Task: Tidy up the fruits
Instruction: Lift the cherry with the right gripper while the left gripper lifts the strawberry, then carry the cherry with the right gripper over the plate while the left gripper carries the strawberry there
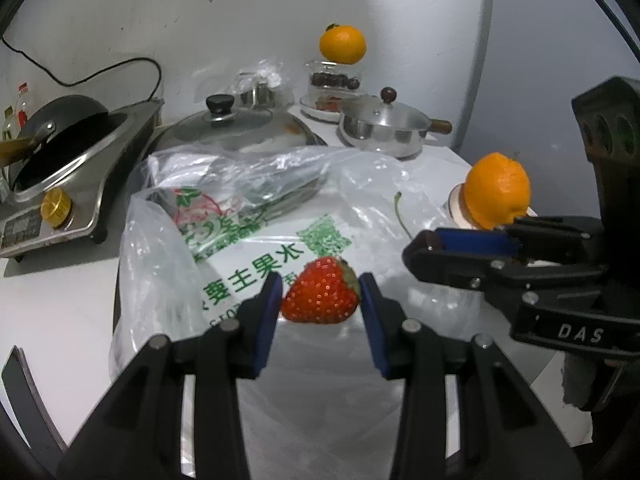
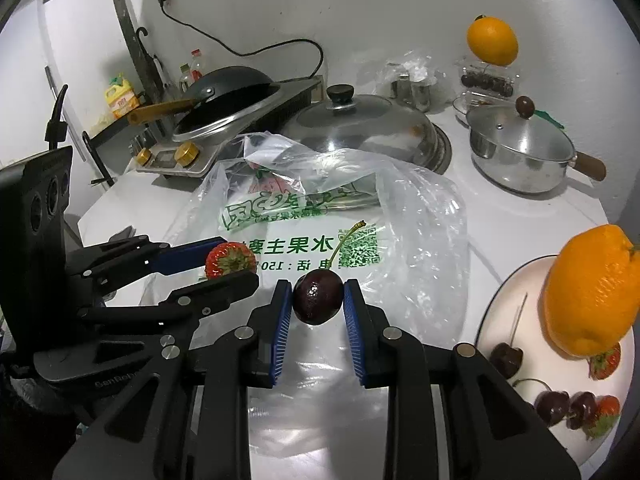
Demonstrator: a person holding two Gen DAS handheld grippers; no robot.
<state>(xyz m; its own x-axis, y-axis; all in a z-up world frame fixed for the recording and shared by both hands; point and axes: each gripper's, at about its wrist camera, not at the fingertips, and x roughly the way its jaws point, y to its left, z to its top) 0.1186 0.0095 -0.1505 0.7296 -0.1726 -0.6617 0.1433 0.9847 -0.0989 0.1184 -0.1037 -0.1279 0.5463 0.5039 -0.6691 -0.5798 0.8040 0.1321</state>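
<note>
My left gripper point(image 1: 322, 294) is shut on a red strawberry point(image 1: 320, 296), held above a clear plastic fruit bag point(image 1: 256, 224) with green print. From the right wrist view the same strawberry point(image 2: 231, 260) shows in the left gripper point(image 2: 232, 262) at the left. My right gripper point(image 2: 318, 300) is shut on a dark cherry point(image 2: 318, 298) with a long stem, above the bag point(image 2: 400, 216). A white plate point(image 2: 516, 304) at the right holds an orange point(image 2: 592, 292), several cherries and strawberries. In the left wrist view the right gripper point(image 1: 430, 246) reaches in from the right, in front of that orange point(image 1: 498, 190).
A lidded wok point(image 2: 360, 128) and a steel saucepan point(image 2: 524, 156) stand behind the bag. A stove with a black pan point(image 2: 224, 96) is at the back left. Another orange point(image 2: 492, 40) sits on a clear box of cherries point(image 2: 486, 80) by the wall.
</note>
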